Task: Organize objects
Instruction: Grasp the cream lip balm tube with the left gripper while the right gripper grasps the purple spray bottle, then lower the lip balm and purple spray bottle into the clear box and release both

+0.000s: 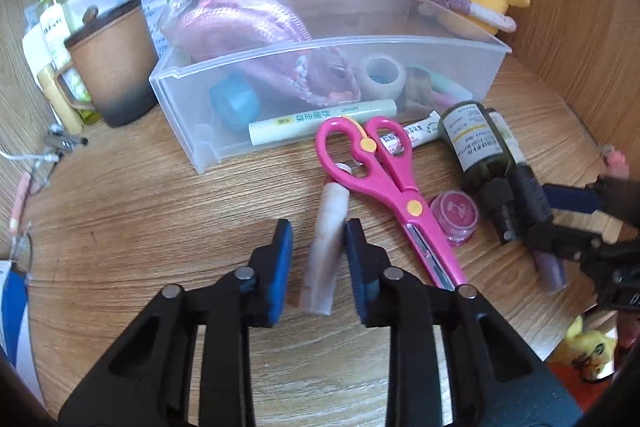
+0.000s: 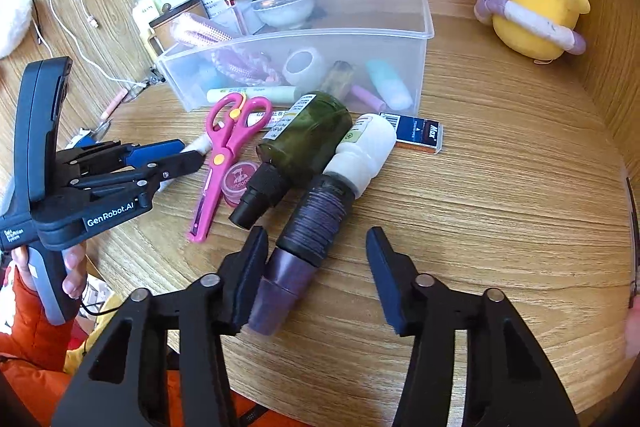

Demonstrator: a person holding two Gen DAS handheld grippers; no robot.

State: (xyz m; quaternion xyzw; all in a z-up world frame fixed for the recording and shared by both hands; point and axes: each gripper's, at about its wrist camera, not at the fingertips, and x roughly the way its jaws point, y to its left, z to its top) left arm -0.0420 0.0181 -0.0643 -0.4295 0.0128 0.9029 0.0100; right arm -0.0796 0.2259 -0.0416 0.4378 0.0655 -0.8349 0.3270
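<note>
Max box, GenRobot.AI on left gripper

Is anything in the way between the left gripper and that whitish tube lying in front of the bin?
Nothing visible. The left gripper is open with the tube already lying between its fingers. The pink scissors lie just right of the tube, their handle overlapping the tube's far end, close to the right finger.

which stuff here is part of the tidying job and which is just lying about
Part of the job:
clear bin
pale tube between the left gripper pads
pink scissors
green bottle
purple bottle by the right gripper
pink jar

Lying about:
chick plush
brown mug
white cable
</note>
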